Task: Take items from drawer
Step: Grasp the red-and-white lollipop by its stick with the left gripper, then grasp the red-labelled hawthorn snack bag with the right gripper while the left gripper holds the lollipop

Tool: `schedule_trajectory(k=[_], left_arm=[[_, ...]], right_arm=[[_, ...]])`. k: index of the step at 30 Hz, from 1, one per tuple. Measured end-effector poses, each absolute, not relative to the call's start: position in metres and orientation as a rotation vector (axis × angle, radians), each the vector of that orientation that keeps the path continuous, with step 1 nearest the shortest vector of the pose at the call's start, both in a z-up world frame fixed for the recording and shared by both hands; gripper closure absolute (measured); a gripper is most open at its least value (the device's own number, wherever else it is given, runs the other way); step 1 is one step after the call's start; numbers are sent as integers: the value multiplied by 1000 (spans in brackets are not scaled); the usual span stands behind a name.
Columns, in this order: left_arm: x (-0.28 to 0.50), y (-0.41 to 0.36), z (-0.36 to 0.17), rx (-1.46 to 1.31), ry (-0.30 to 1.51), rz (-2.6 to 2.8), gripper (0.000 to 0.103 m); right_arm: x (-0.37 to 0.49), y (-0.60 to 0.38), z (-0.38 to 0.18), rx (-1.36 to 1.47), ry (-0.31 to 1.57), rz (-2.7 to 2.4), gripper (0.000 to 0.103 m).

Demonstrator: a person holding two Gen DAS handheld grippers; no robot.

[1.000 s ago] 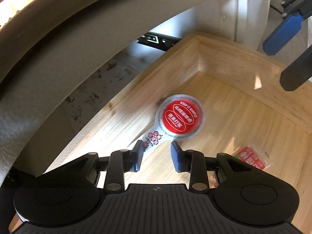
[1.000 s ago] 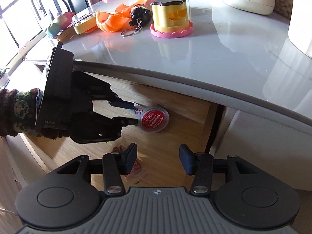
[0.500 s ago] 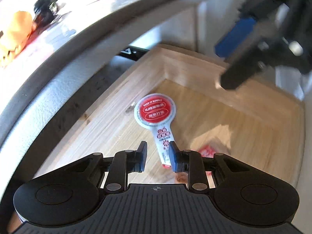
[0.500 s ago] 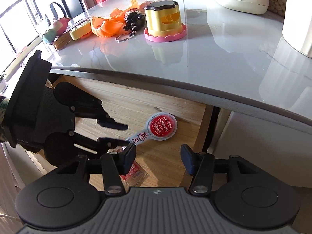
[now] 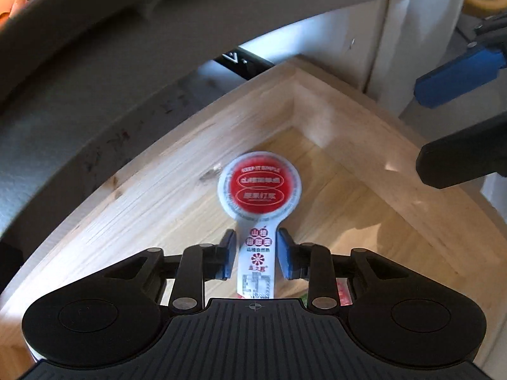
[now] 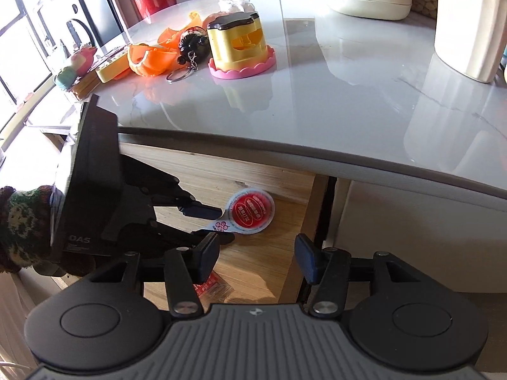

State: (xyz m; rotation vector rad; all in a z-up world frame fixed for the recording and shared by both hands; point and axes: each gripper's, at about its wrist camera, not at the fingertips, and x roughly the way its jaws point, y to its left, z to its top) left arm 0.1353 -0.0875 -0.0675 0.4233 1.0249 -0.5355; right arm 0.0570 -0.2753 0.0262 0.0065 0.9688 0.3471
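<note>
A lollipop-shaped snack packet, white with a round red face, sits inside the open wooden drawer. My left gripper is shut on its white handle, blue pads on either side. From the right wrist view the same packet points its handle left into the left gripper, close to the drawer's back wall. My right gripper is open and holds nothing, hovering over the drawer's front part. Its fingers show at the right edge of the left wrist view as the right gripper.
A small red wrapper lies on the drawer floor near the front. The grey tabletop overhangs the drawer, carrying a yellow holder, orange pieces, a black keychain and white containers. A knitted sleeve is at left.
The left gripper closed around the packet's handle and turned the packet, which now lines up straight between the fingers. The right gripper rose slightly and stayed open.
</note>
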Motion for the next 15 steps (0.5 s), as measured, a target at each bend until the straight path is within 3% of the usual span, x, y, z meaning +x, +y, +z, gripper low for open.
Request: schedule_trajectory(k=[11, 15], left_arm=[[135, -85, -63, 414, 1082, -570, 76], [122, -64, -38, 507, 1083, -642, 77]], right_arm=[[58, -275, 27, 5, 967, 331, 48], [66, -270, 32, -7, 1031, 468, 48]])
